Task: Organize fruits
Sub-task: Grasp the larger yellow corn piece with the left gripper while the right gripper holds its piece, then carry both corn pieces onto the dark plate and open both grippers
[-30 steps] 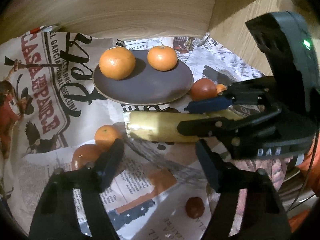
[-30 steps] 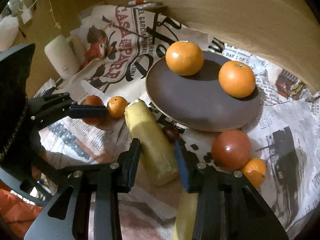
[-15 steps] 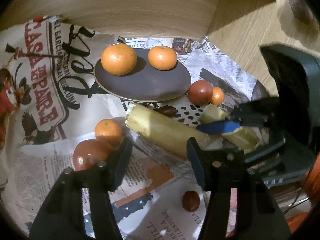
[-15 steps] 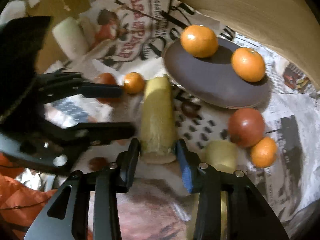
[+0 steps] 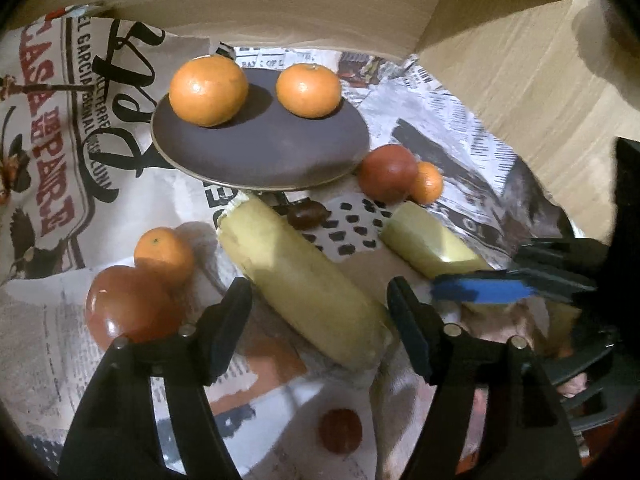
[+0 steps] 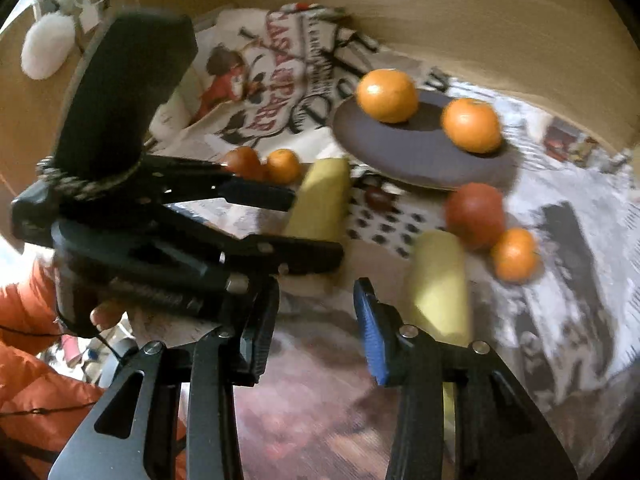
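The right gripper (image 6: 314,326) has let go and backed off the long yellow piece (image 5: 304,280), jaws apart and empty. That piece lies on the newspaper (image 5: 60,312) between the left gripper (image 5: 320,312)'s spread fingers, below the dark plate (image 5: 260,148).

Work surface: wooden table (image 5: 532,92), as I see it.
Printed newspaper (image 5: 60,128) lies spread directly on it, crumpled at edges.

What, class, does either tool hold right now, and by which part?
Nothing is held. The left tool is open, straddling the long yellow piece without gripping it. The right tool is open and empty.
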Action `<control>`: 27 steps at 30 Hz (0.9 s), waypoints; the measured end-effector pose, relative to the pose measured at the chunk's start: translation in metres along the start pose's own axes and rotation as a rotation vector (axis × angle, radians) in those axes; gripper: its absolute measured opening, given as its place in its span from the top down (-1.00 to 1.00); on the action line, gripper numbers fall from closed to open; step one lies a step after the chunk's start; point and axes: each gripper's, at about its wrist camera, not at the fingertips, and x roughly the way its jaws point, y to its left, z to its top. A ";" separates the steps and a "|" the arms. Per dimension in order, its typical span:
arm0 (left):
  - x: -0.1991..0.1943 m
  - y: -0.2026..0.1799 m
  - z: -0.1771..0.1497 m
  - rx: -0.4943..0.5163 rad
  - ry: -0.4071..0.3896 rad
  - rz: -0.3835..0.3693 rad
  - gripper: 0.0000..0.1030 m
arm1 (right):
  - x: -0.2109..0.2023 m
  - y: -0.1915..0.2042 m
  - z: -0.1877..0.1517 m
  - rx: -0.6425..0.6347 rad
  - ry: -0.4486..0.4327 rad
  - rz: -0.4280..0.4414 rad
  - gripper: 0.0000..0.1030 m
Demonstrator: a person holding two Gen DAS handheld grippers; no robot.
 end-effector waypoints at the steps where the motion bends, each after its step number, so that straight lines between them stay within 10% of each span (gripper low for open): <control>1: 0.001 -0.002 0.002 0.009 -0.016 0.037 -0.36 | -0.005 -0.005 -0.001 0.013 -0.010 -0.012 0.28; 15: -0.013 0.004 0.003 0.092 -0.010 0.060 0.15 | 0.014 -0.041 0.003 0.097 0.007 -0.125 0.26; 27: 0.007 0.000 0.011 0.081 0.016 0.133 0.03 | 0.028 -0.040 0.004 0.092 0.014 -0.148 0.31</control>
